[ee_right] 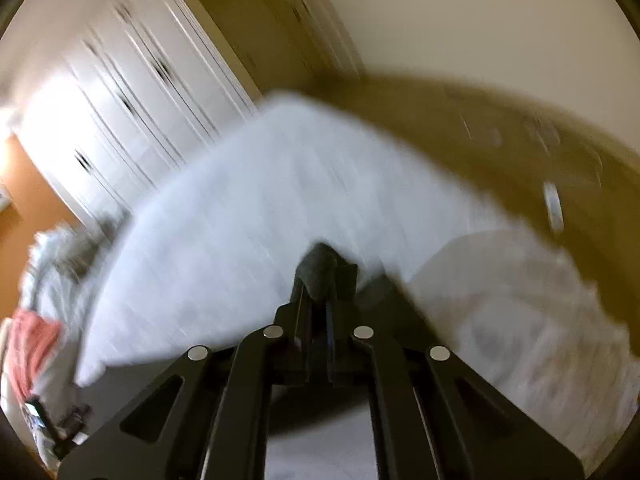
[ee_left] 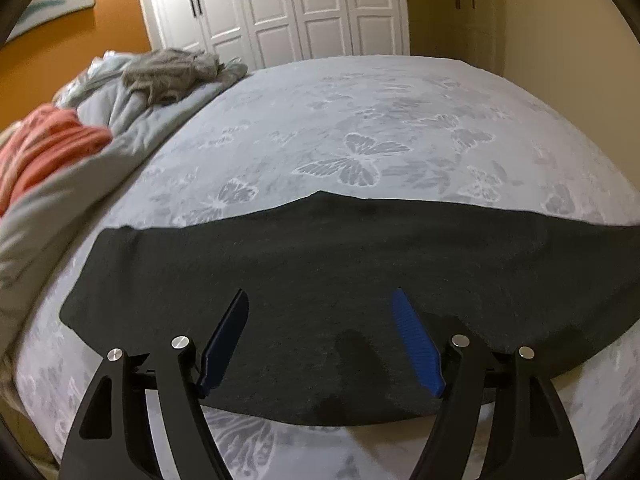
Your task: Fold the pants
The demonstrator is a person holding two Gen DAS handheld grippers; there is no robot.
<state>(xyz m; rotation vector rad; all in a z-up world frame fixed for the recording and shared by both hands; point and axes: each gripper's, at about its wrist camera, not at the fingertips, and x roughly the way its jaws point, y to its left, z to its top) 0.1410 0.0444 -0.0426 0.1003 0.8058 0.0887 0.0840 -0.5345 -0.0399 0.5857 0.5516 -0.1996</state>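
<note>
Pants (ee_left: 340,280) across bed (ee_left: 400,120) near edge, bedding heap (ee_left: 120,112) left, wardrobe (ee_left: 276,8) behind

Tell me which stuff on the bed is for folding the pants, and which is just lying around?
For the job:
- dark pants, spread flat on the bed
- left gripper, open over them
- right gripper, shut on a bunch of dark cloth, apparently the pants

Just lying around:
- grey duvet
- coral blanket
- white wardrobe

I'm seeing soft, warm indoor light in both views. The left wrist view is staying mostly sharp, with the pale butterfly-printed bedsheet (ee_left: 360,128) bulging under fisheye distortion. Motion blur is smearing the right view's white panelled wardrobe doors (ee_right: 132,92).
</note>
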